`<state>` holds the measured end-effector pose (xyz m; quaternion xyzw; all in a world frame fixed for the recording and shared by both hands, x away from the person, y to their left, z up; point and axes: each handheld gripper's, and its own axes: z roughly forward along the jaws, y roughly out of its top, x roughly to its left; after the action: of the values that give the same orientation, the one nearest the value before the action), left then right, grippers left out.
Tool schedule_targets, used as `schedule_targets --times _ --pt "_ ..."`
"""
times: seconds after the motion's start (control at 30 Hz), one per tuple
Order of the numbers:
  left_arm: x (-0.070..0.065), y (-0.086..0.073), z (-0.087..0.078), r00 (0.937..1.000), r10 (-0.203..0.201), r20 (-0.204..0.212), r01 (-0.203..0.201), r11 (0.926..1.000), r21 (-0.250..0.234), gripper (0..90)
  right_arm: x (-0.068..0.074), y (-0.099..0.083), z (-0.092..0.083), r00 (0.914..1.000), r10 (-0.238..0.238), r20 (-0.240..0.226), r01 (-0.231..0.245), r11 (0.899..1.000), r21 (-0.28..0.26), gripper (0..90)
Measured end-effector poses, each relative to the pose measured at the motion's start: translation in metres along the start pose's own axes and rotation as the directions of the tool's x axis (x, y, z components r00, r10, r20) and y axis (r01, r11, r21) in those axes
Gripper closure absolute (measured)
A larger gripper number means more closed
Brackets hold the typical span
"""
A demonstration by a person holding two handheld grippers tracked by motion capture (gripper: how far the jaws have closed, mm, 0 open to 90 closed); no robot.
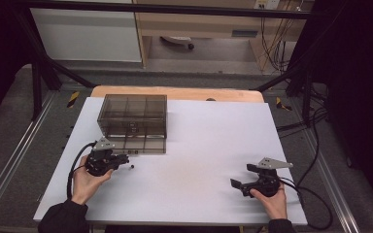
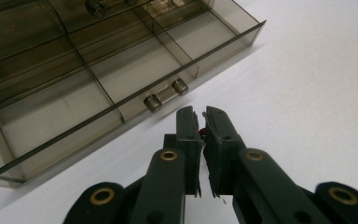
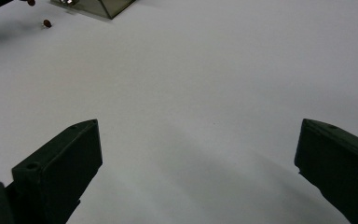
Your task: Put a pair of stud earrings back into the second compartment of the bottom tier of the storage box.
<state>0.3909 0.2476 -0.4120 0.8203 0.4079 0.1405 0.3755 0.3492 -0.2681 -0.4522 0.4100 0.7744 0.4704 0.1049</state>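
Your left gripper (image 2: 201,122) is closed on a small dark red object (image 2: 202,134), which sits pinched between the jaw tips just in front of the pulled-out drawer (image 2: 98,88) of the smoky transparent organizer box (image 1: 132,114). In the left gripper view, the drawer front with its two-post handle (image 2: 166,94) lies just beyond the jaw tips, near but not touching them. The drawer is divided into compartments; those facing you show their bare floor. In the high view, your left hand (image 1: 88,182) holds the left gripper at the near left corner of the box, over the white table sheet (image 1: 199,145). A second small dark piece (image 1: 132,166) rests on the sheet just beside that gripper. Your right gripper (image 3: 196,154) stands with its jaws wide apart and nothing between them, low over the bare sheet at the near right of the table, well apart from the box.
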Motion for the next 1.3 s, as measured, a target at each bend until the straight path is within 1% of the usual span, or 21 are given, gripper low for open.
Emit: schedule_targets --times 0.27,0.47,0.7,0.77,0.83,0.93,1.0,1.3 --pt "0.001 0.016 0.000 0.9998 0.012 -0.015 -0.012 0.9999 -0.004 84.4 0.000 0.000 0.000 1.0000 0.000 0.000 0.000 1.000 0.002 1.3" --pt "0.001 0.029 0.001 0.9996 0.019 -0.019 -0.019 0.9998 -0.006 84.3 0.000 0.000 0.000 1.0000 0.001 -0.001 -0.001 1.000 0.001 1.3" --pt "0.005 0.044 0.007 0.9993 0.015 -0.034 -0.015 0.9999 -0.007 84.3 0.000 0.000 0.000 1.0000 0.001 0.000 -0.001 1.000 0.004 1.3" --pt "0.007 0.048 0.009 0.9987 0.016 -0.049 -0.016 0.9999 -0.004 84.3 0.000 0.000 0.000 1.0000 0.001 0.001 -0.001 1.000 0.004 1.3" --pt "0.008 0.051 0.013 0.9985 0.014 -0.053 -0.014 0.9999 0.002 84.3 0.000 0.000 0.000 1.0000 0.001 0.001 -0.001 1.000 0.004 1.3" --pt "0.011 0.054 0.019 0.9978 0.010 -0.066 -0.010 0.9999 0.008 84.3 0.000 0.000 0.001 1.0000 -0.001 -0.001 0.001 1.000 0.005 1.3" --pt "0.014 0.055 0.023 0.9976 -0.002 -0.069 0.003 0.9999 0.013 84.3 0.000 0.000 0.001 1.0000 -0.002 -0.001 0.002 1.000 0.007 1.4" --pt "0.023 0.053 0.039 0.9959 -0.023 -0.088 0.025 0.9994 0.023 84.3 0.000 0.000 0.001 1.0000 -0.004 -0.001 0.004 1.000 0.009 1.4"
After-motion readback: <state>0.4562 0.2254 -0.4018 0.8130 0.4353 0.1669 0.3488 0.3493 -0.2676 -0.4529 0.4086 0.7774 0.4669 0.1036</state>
